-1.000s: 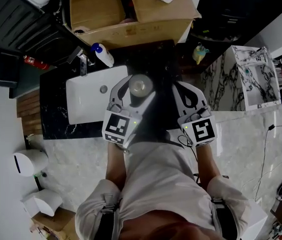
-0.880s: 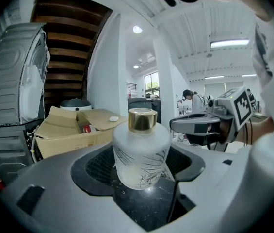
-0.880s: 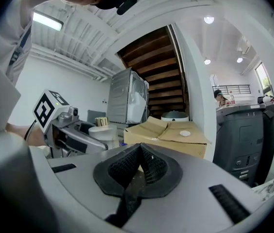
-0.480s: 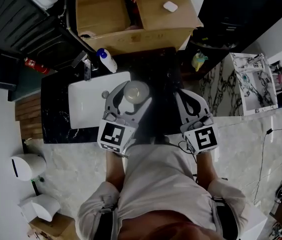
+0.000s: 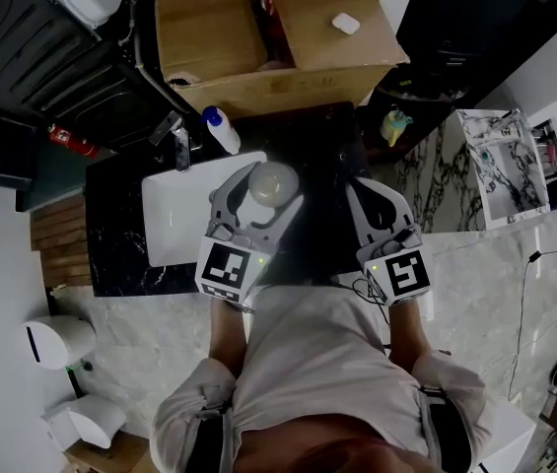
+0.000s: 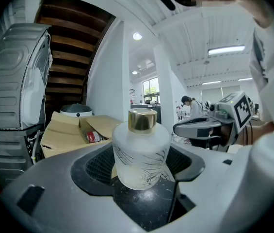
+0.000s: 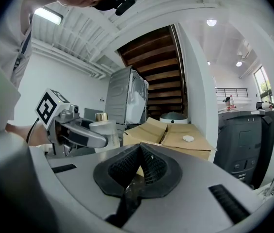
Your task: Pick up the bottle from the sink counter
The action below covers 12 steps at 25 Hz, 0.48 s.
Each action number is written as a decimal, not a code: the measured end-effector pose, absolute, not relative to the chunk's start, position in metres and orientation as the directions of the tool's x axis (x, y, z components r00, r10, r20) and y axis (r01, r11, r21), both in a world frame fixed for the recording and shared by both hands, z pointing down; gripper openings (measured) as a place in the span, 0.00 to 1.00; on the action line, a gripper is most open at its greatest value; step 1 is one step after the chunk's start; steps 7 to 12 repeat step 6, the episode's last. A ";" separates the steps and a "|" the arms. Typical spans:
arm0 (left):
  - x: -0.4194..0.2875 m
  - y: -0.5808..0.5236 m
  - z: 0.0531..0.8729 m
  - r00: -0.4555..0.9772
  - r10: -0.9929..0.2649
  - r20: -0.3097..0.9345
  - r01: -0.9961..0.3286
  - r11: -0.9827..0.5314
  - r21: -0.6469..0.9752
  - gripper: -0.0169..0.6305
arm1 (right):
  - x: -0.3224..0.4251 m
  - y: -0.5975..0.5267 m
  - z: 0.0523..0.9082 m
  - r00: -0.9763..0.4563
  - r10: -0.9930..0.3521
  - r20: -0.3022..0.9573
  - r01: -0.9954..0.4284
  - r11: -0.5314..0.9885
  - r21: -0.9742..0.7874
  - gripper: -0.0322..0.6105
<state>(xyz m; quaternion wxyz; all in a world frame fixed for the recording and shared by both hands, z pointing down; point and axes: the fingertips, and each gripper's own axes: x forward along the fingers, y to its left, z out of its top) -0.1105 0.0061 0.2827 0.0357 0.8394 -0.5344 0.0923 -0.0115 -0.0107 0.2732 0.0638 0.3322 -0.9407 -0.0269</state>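
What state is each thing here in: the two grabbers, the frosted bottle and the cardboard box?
Bottle: upright, gold cap on.
Left gripper: shut on it, a pad against each side.
Right gripper: shut, nothing between its jaws.
Cardboard box: flaps open.

The left tool covers part of the bottle.

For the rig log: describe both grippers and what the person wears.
Left gripper and right gripper: pale grey shells, black mesh-textured pads, each carrying a cube with black-and-white square markers and a green light. A dark cable runs by the right one. The person wears a light short-sleeved shirt.
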 end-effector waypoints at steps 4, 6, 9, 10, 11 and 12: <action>-0.118 0.004 0.285 0.413 -0.889 0.196 -0.903 -0.428 -0.041 0.52 | -0.023 -0.010 0.273 -0.777 -0.621 0.100 -0.613 0.784 0.097 0.04; -0.122 0.003 0.287 0.413 -0.889 0.199 -0.903 -0.429 -0.040 0.52 | -0.029 -0.009 0.274 -0.780 -0.617 0.103 -0.609 0.787 0.099 0.04; -0.122 0.003 0.287 0.413 -0.889 0.199 -0.903 -0.429 -0.040 0.52 | -0.029 -0.009 0.274 -0.780 -0.617 0.103 -0.609 0.787 0.099 0.04; -0.122 0.003 0.287 0.413 -0.889 0.199 -0.903 -0.429 -0.040 0.52 | -0.029 -0.009 0.274 -0.780 -0.617 0.103 -0.609 0.787 0.099 0.04; -0.122 0.003 0.287 0.413 -0.889 0.199 -0.903 -0.429 -0.040 0.52 | -0.029 -0.009 0.274 -0.780 -0.617 0.103 -0.609 0.787 0.099 0.04; -0.122 0.003 0.287 0.413 -0.889 0.199 -0.903 -0.429 -0.040 0.52 | -0.029 -0.009 0.274 -0.780 -0.617 0.103 -0.609 0.787 0.099 0.04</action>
